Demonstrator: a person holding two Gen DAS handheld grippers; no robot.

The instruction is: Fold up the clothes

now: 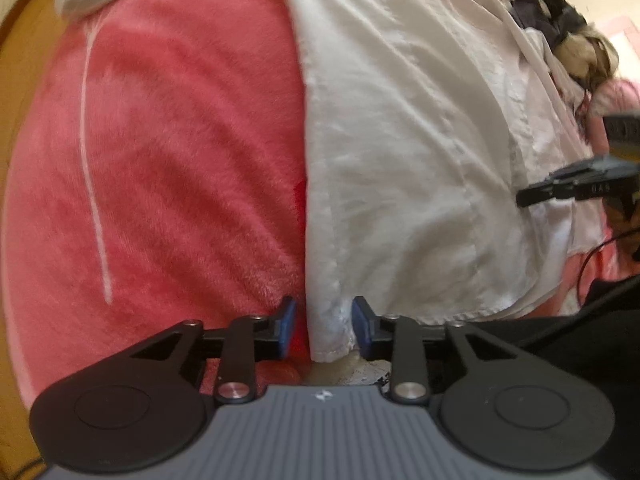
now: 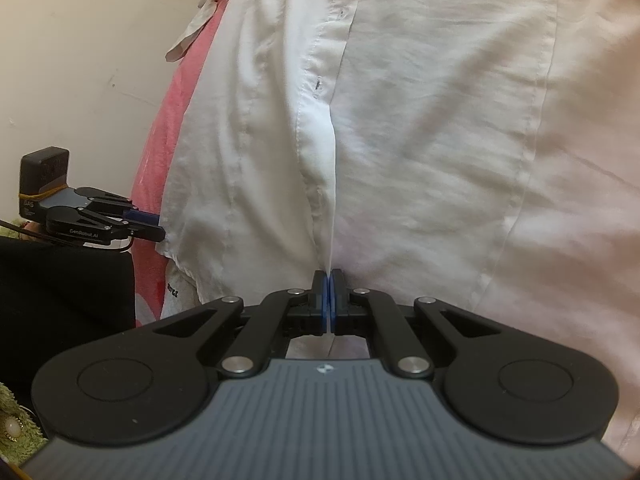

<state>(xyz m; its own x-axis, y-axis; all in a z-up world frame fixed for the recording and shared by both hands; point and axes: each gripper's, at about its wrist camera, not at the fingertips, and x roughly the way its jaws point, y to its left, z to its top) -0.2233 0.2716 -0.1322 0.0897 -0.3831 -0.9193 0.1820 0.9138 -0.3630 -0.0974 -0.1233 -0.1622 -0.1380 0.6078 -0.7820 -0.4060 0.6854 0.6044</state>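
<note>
A white button shirt point(image 1: 400, 152) lies spread over a pink fleece blanket point(image 1: 180, 152). My left gripper point(image 1: 324, 328) stands over the shirt's near left hem corner. Its jaws are apart with that corner between the blue pads point(image 1: 362, 320); the right pad touches the cloth, while the left pad stands clear of it over the blanket. In the right wrist view my right gripper point(image 2: 328, 300) is shut on a thin raised fold of the shirt point(image 2: 420, 140) at its front placket. Each gripper shows in the other's view: the right one point(image 1: 524, 198) and the left one point(image 2: 154, 226).
A pile of dark and patterned clothes point(image 1: 560, 20) lies at the far right beyond the shirt. A wooden surface point(image 1: 24, 48) borders the blanket on the left. Black cloth point(image 2: 60, 292) lies near the front, and a cream wall point(image 2: 80, 60) rises behind.
</note>
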